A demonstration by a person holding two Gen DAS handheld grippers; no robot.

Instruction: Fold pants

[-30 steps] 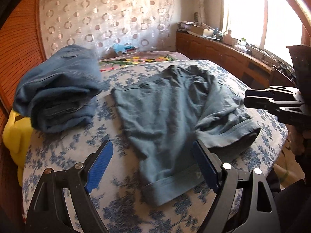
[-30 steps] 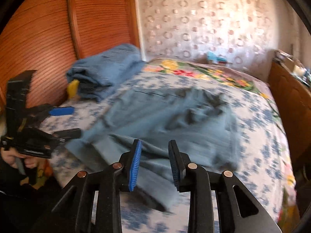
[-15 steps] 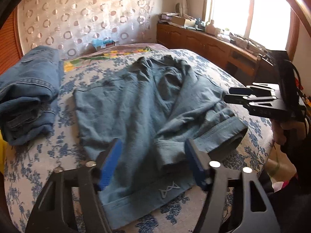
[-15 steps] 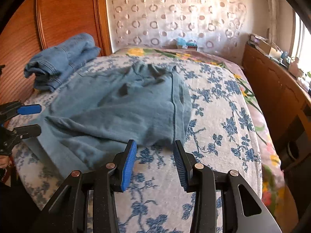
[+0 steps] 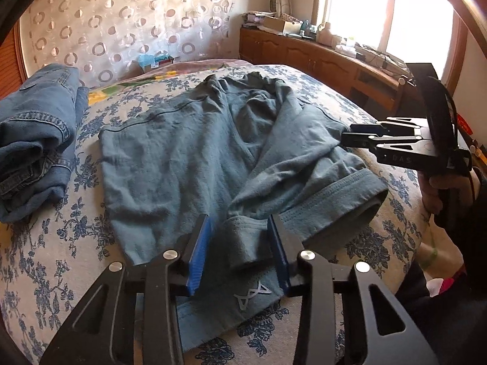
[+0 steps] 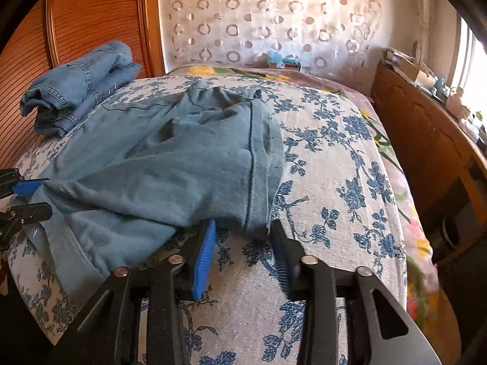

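Grey-blue pants [image 5: 182, 152] lie rumpled on the flowered bed cover [image 5: 45, 258], one leg folded over at the near right. My left gripper [image 5: 240, 222] sits low over the near cuff. Its jaws are closing with a fold of the cuff between the blue pads, and a gap still shows beside the cloth. In the right wrist view the pants [image 6: 182, 158] reach my right gripper [image 6: 243, 225], whose jaws are closing with the seamed near corner of the cloth at its tips, not pinched. The left gripper [image 6: 33, 199] shows at that view's left edge, and the right gripper [image 5: 347, 133] at the pants' right side.
Folded blue jeans [image 5: 33, 140] are stacked at the bed's far left, next to a wooden slatted panel [image 6: 91, 15]. A wooden cabinet [image 6: 426, 140] with clutter on top runs along the right under the window. A hand [image 5: 438, 188] holds the right gripper off the bed's right edge.
Both grippers came forward and down onto the pants. The left jaws narrowed from wide apart to close around the cuff. The right gripper swung from mid-pants to their right-hand corner.
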